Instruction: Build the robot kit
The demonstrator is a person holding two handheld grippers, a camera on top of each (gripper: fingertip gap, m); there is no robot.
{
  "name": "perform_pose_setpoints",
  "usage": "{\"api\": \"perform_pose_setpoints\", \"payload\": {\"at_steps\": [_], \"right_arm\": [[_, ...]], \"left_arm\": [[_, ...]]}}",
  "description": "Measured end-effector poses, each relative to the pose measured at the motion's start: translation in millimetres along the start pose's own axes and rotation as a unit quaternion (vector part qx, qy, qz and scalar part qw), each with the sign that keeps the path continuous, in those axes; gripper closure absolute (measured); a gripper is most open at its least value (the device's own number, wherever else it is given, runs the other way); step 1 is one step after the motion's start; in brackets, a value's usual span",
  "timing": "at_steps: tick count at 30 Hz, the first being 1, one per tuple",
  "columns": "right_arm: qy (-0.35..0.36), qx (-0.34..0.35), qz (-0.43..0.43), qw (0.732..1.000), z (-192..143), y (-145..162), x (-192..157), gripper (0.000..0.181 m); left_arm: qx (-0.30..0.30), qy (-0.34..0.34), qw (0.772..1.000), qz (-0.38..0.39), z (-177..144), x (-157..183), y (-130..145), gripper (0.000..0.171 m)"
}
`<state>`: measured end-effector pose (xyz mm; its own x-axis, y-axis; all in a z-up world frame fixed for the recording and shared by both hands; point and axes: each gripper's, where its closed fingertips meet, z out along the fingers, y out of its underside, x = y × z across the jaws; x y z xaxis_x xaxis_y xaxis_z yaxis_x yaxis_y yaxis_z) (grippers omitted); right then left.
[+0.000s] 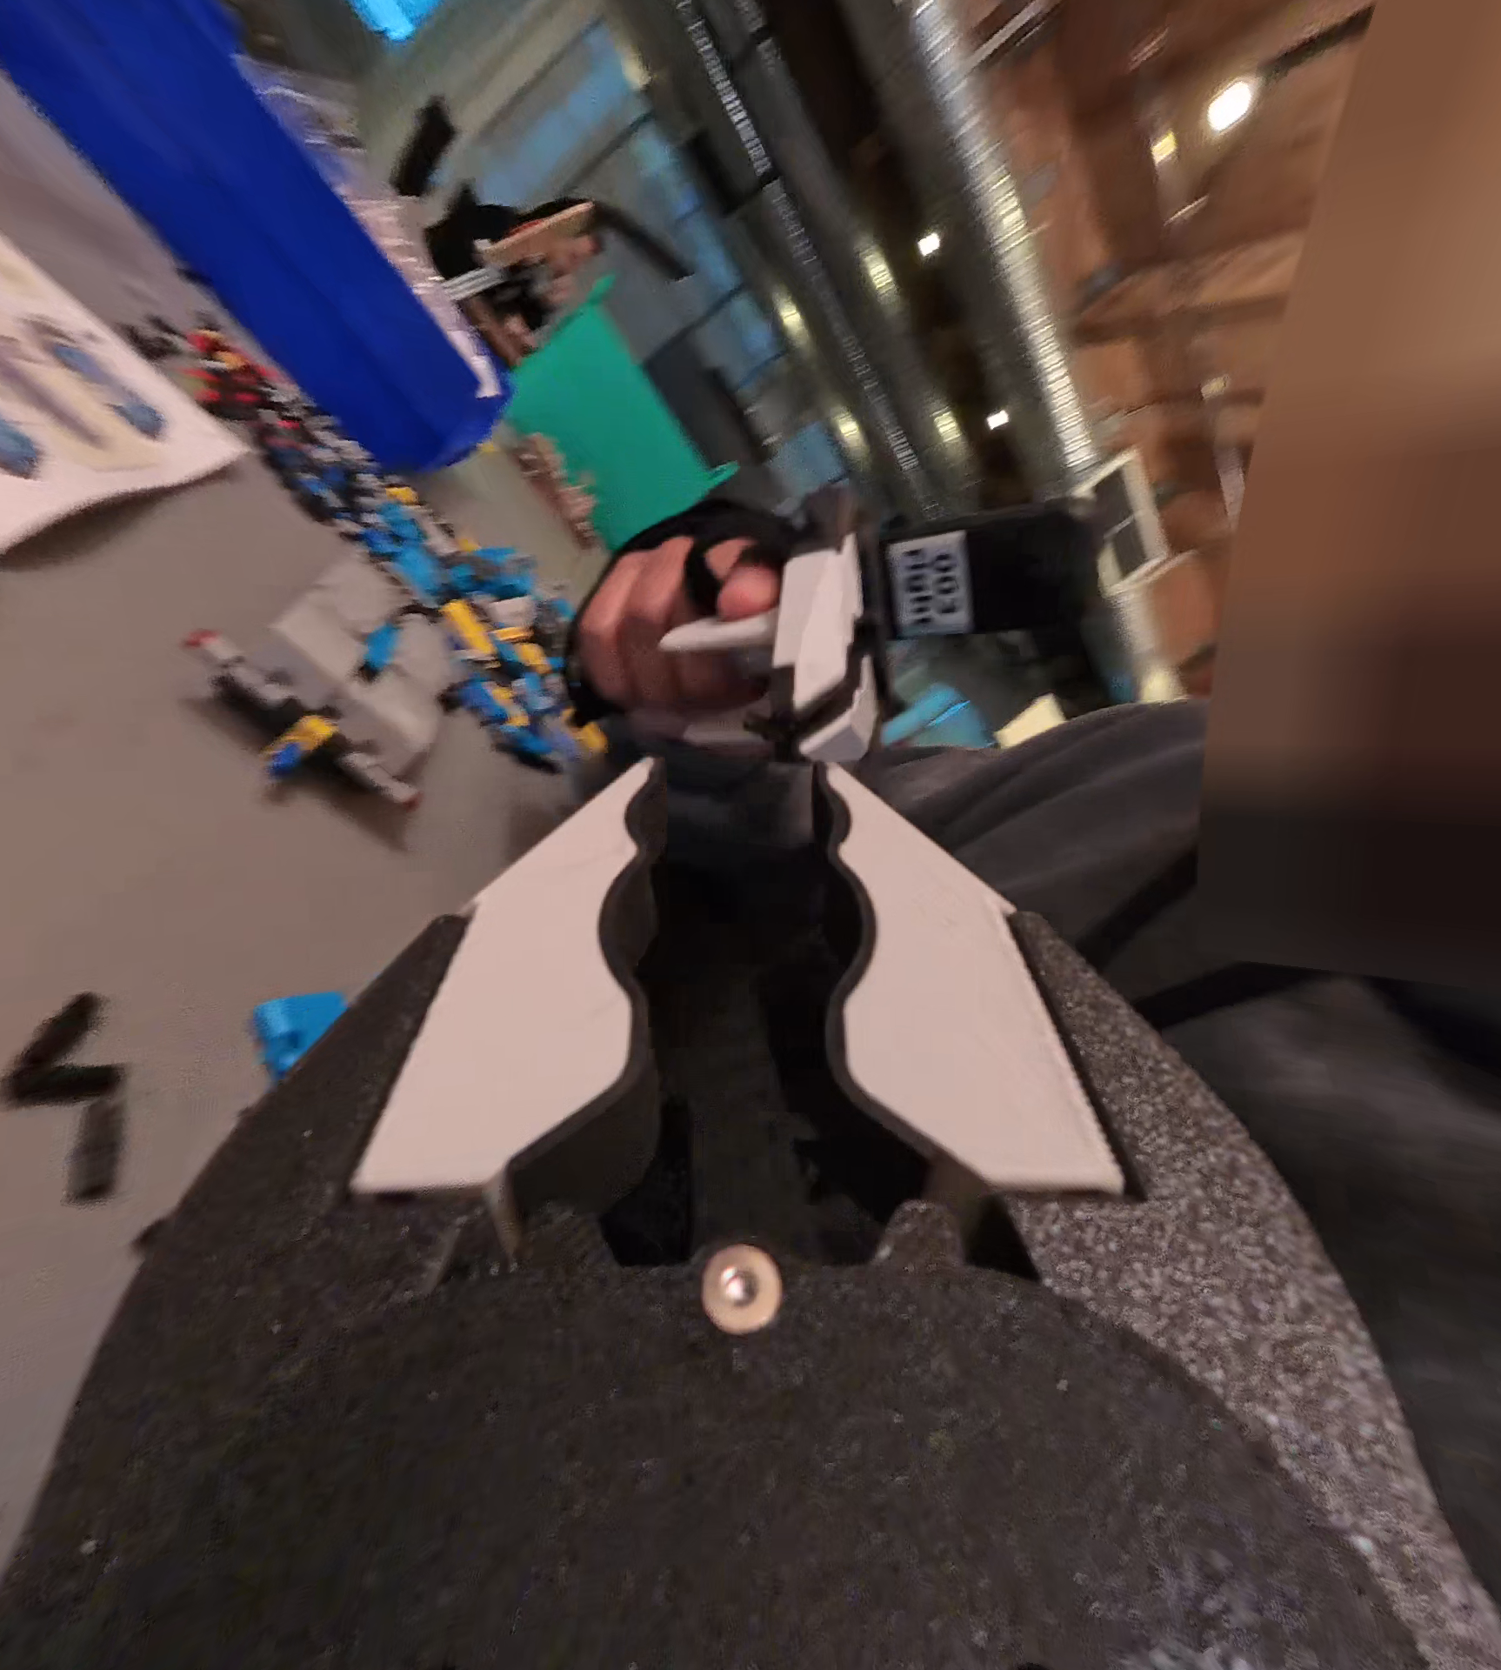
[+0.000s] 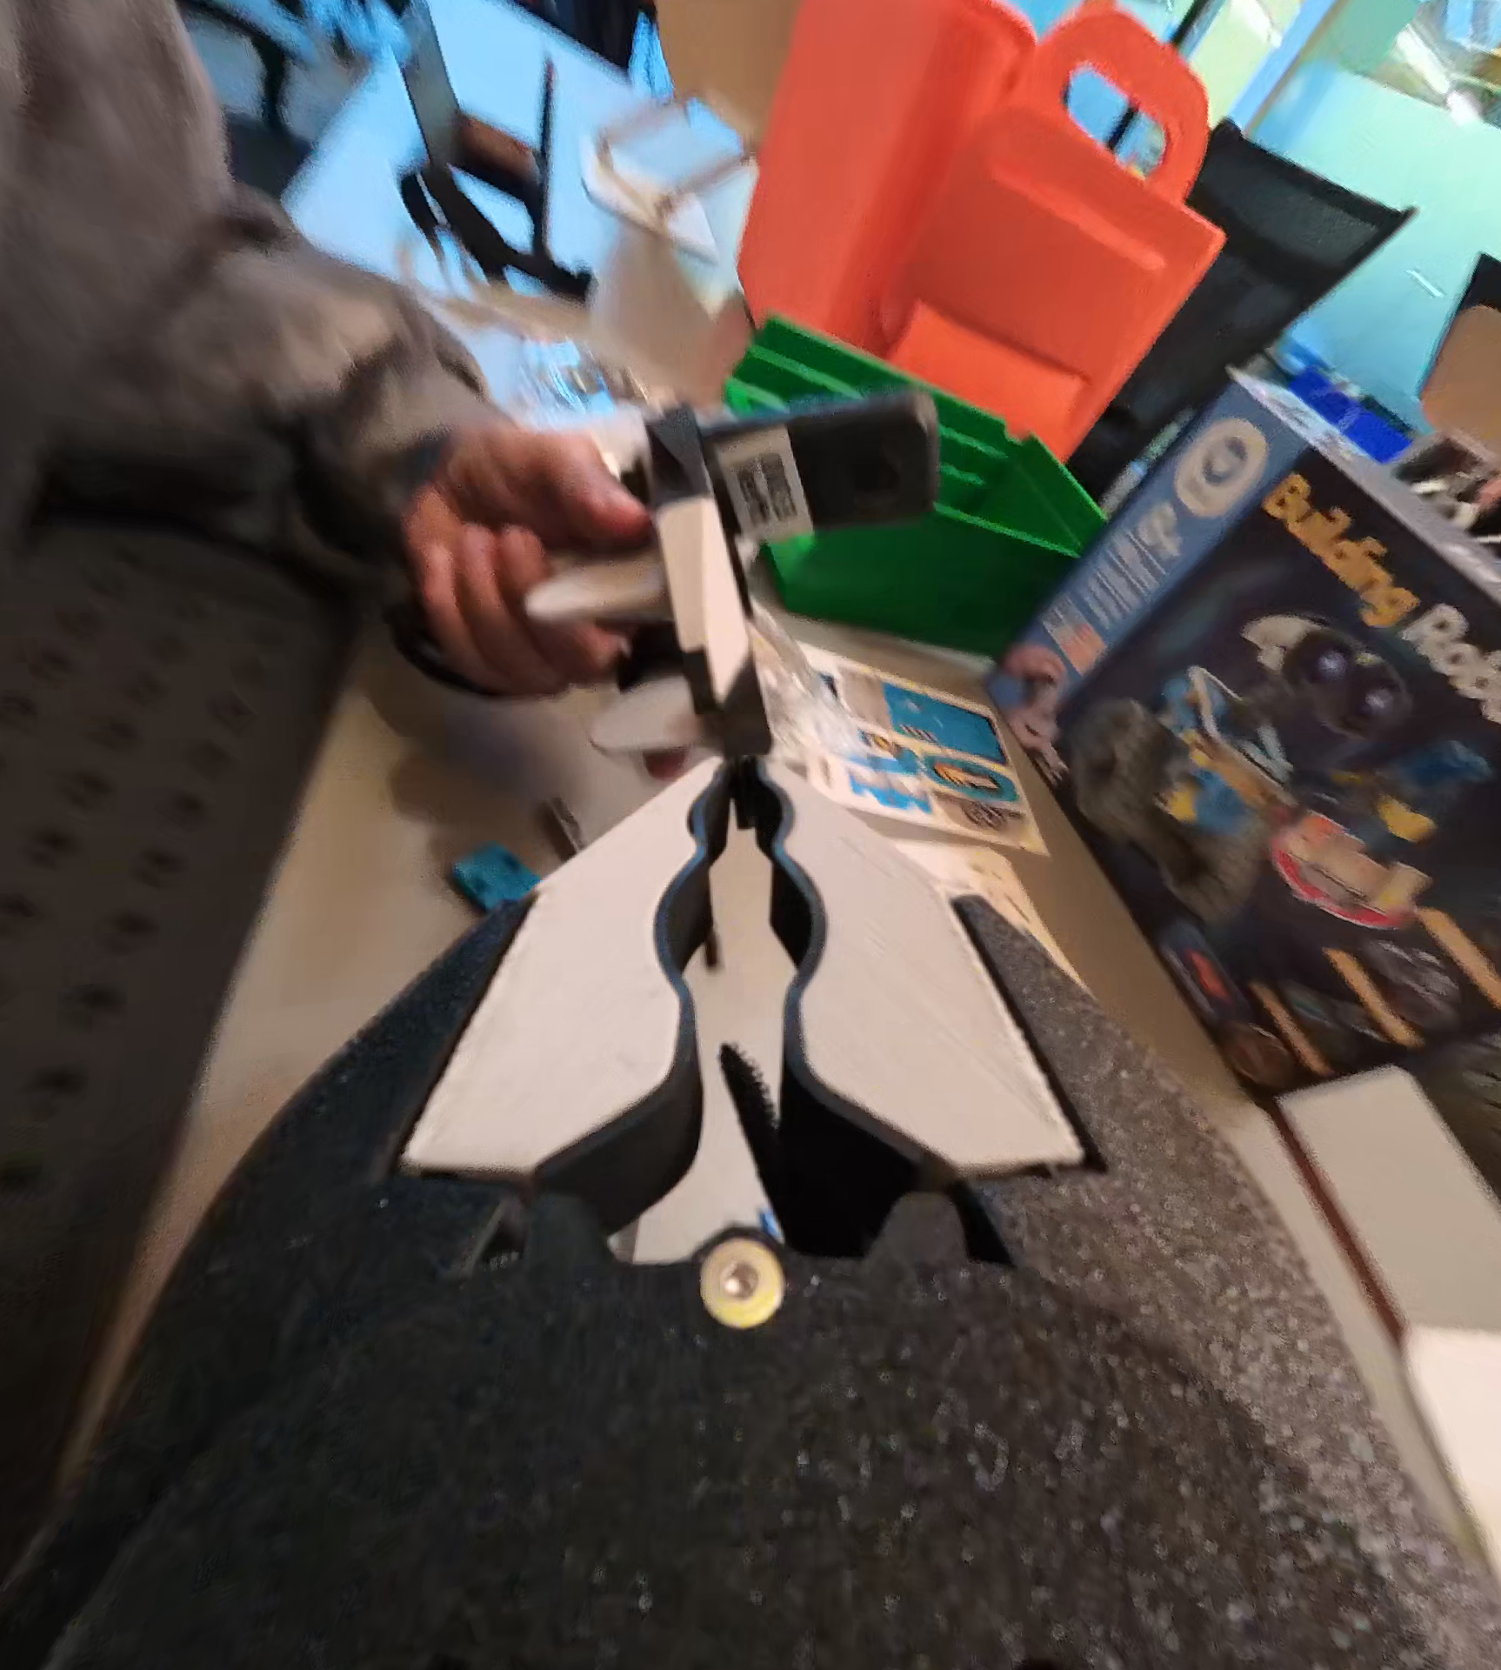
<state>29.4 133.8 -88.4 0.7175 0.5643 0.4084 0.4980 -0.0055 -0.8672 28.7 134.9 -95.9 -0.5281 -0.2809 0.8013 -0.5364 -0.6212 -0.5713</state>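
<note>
left view – left gripper: fingers spread, tips apart, nothing visibly between them; aimed at the other tool
left view – ahead of tips: right gripper in a hand, just past the fingertips, a small dark piece at the meeting point – too blurred to name
left view – left of fingers: blue and yellow building pieces scattered on the grey table, printed sheet farther off
right view – right gripper: tips almost together, seemingly nipping a thin black part – likely held up for joining
right view – ahead: left gripper, facing in
right view – right of fingers: kit box, green bin, orange case
</note>
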Motion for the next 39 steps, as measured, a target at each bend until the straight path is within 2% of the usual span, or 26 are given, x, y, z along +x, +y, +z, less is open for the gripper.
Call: {"api": "perform_pose_setpoints", "payload": {"at_steps": [2,8,11,14,16,18,21,22,23,24,26,27,28,29,33,35,39], "right_arm": [[-0.018,0.029,0.035,0.999,3,-10,-3,0.179],[-0.023,0.029,0.005,0.999,7,-10,-13,0.178],[-0.034,0.036,0.004,0.999,6,-12,-18,0.178],[-0.040,0.034,0.018,0.998,6,-8,-17,0.178],[-0.035,0.025,0.032,0.999,8,-2,-13,0.177],[-0.043,0.010,0.036,0.998,8,6,-14,0.170],[-0.021,-0.015,0.060,0.998,0,21,3,0.152],[-0.012,-0.016,0.070,0.997,-4,25,10,0.151],[0.003,-0.019,0.081,0.997,-8,29,18,0.151],[0.015,-0.022,0.093,0.995,-11,34,25,0.151],[0.028,-0.026,0.116,0.992,-18,43,36,0.150],[0.040,-0.029,0.126,0.991,-21,47,43,0.150],[0.050,-0.031,0.133,0.989,-24,51,48,0.150],[0.055,-0.033,0.138,0.988,-27,54,52,0.150],[0.086,-0.047,0.153,0.983,-38,68,69,0.149],[0.095,-0.051,0.160,0.981,-44,73,75,0.149],[0.123,-0.072,0.159,0.977,-62,87,92,0.148]], "left_arm": [[0.011,0.040,0.999,-0.025,0,10,-2,0.141],[-0.015,0.081,0.995,-0.062,7,18,10,0.142],[-0.022,0.117,0.988,-0.093,10,24,14,0.160],[-0.014,0.133,0.982,-0.134,10,20,13,0.163],[-0.005,0.120,0.983,-0.137,9,13,11,0.164],[-0.012,0.081,0.991,-0.109,7,4,12,0.165],[-0.039,-0.054,0.998,0.010,-3,-24,12,0.165],[-0.060,-0.129,0.987,0.072,-10,-41,13,0.164],[-0.090,-0.207,0.964,0.143,-19,-59,14,0.164],[-0.126,-0.282,0.926,0.217,-30,-76,14,0.164],[-0.196,-0.394,0.830,0.343,-50,-100,13,0.164],[-0.229,-0.429,0.786,0.383,-58,-109,15,0.164],[-0.264,-0.444,0.753,0.408,-64,-115,21,0.164],[-0.293,-0.444,0.735,0.419,-67,-118,28,0.164],[-0.333,-0.421,0.733,0.418,-69,-117,43,0.164],[-0.334,-0.422,0.733,0.416,-69,-119,45,0.163],[-0.322,-0.401,0.764,0.389,-61,-119,51,0.164]]}}
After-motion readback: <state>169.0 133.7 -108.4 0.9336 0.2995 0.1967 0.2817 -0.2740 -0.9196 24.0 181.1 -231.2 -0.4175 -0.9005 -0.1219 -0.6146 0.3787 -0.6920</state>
